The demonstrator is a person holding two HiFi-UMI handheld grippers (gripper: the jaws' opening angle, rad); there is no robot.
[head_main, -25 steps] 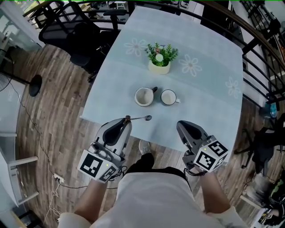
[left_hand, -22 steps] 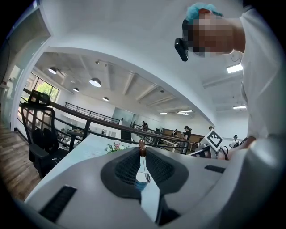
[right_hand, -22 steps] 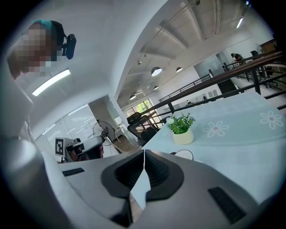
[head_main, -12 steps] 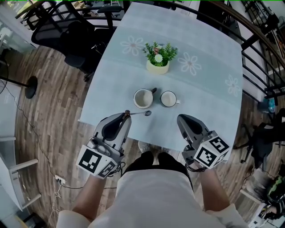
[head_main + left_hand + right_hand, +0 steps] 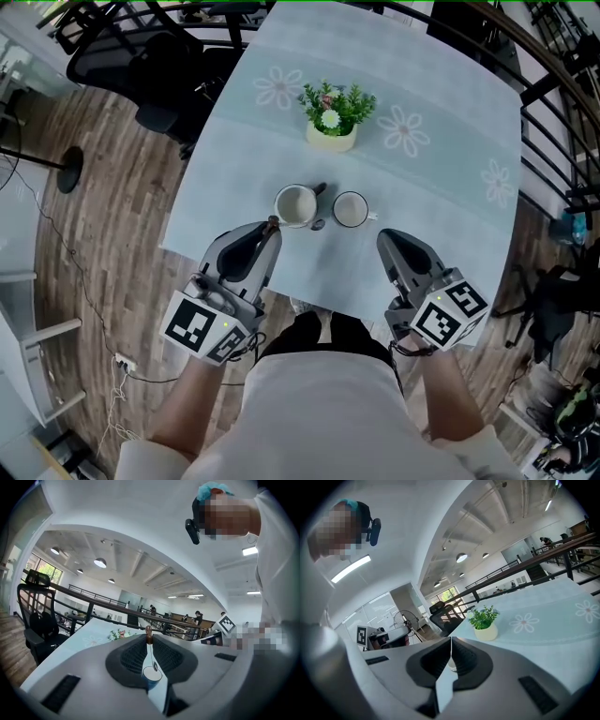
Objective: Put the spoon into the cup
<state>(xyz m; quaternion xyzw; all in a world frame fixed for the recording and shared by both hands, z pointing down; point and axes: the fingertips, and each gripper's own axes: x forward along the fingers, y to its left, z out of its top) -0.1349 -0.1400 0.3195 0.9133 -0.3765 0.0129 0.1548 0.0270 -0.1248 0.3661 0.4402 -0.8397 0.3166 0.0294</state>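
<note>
There are two cups, one spoon (image 5: pixel 318 224), one plant (image 5: pixel 331 120) and two grippers. The plant stands in the middle of the table (image 5: pixel 441 187). The left cup (image 5: pixel 295 204) and the right cup (image 5: pixel 352 209) sit side by side, just on the person's side of the plant. The spoon's round end shows between the two cups, a bit farther from the plant than they are. Its handle runs past the left cup to the left gripper (image 5: pixel 270 229). The spoon is not in a cup. I can't tell if it touches the table.

The head view shows both grippers from above. The left gripper and the right gripper (image 5: pixel 389 246) are held out side by side at the table edge nearest the person, both pointing toward the plant. That view does not show the jaws well. The left gripper view does: its jaws are pinched tight on the spoon handle, and the brown tip sticks up above them. The right gripper view shows its jaws pressed together with nothing in them, and the plant beyond.
</note>
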